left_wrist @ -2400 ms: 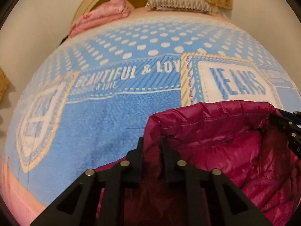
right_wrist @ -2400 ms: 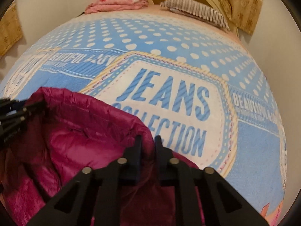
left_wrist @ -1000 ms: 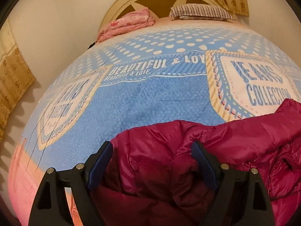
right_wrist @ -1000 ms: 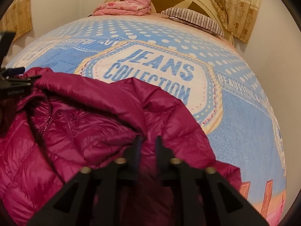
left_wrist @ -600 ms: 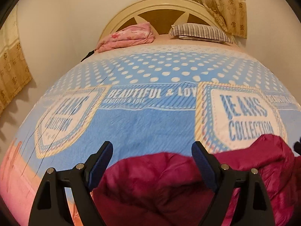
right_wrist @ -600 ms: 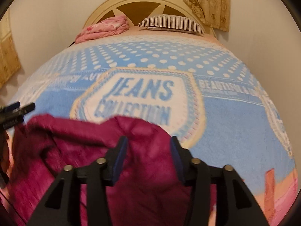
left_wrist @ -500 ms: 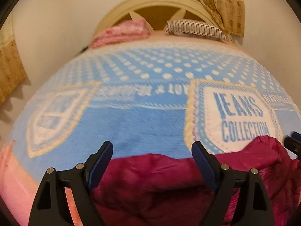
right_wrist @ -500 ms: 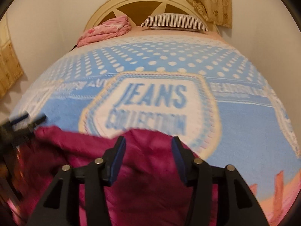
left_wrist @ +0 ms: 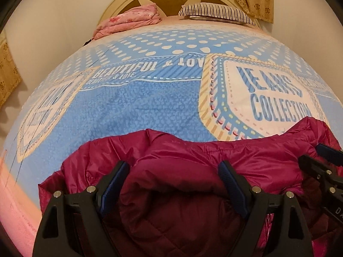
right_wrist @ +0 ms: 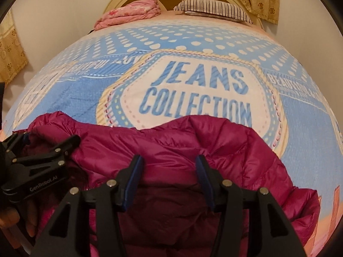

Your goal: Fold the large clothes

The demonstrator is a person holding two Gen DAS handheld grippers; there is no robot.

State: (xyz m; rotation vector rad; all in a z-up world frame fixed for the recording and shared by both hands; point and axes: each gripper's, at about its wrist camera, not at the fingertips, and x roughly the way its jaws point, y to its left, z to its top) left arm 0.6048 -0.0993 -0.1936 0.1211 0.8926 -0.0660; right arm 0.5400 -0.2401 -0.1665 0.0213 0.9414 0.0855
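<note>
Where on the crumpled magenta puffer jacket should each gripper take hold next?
Grip the raised far edge of the magenta puffer jacket, which forms a ridge across the blue printed blanket. Probably best: bring the open left gripper and open right gripper forward from the near side, spaced apart along that ridge.

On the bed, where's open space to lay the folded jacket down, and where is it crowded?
Open blanket stretches beyond the magenta jacket, across the lettered patch and the dotted band up to the pink bundle and striped pillow. The near edge is crowded: jacket, left gripper, right gripper, both open.
</note>
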